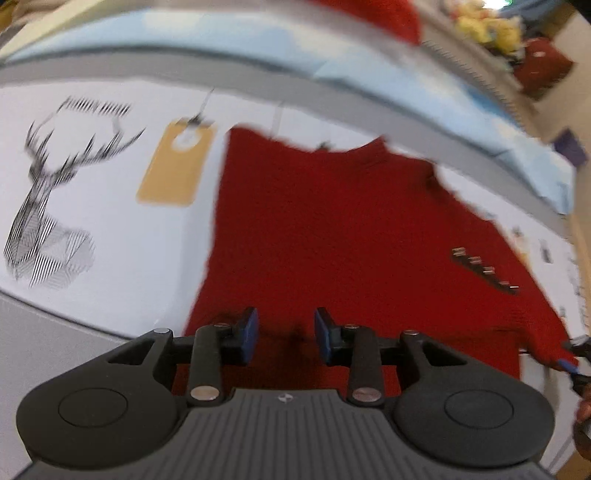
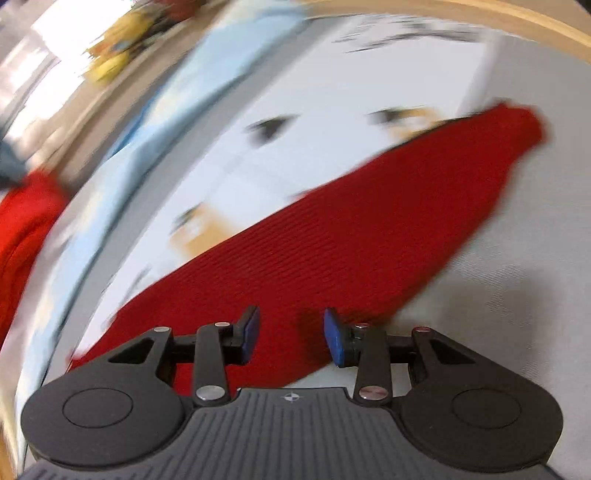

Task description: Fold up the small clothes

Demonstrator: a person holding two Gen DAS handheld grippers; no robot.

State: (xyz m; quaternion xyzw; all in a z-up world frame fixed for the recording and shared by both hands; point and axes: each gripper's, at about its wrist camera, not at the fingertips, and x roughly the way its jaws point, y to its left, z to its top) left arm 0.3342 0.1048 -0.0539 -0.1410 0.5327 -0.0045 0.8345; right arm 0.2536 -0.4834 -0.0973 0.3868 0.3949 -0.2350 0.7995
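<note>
A red knit garment (image 1: 332,229) lies flat on a white printed cloth (image 1: 110,229), with a row of small metal buttons (image 1: 484,271) toward its right side. My left gripper (image 1: 285,338) is open just above the garment's near edge, holding nothing. In the right wrist view the same red garment (image 2: 332,236) stretches diagonally from lower left to upper right. My right gripper (image 2: 291,338) is open over its near edge, holding nothing. The right gripper's blue tip also shows at the far right of the left wrist view (image 1: 570,363). Both views are motion-blurred.
The white cloth bears a black deer print (image 1: 44,206) and a tan tag shape (image 1: 177,166). A light blue strip (image 1: 258,40) runs along the back. Another red cloth (image 2: 22,229) lies at left. Yellow toys (image 1: 487,26) sit on a far shelf. Grey surface (image 2: 517,277) lies at right.
</note>
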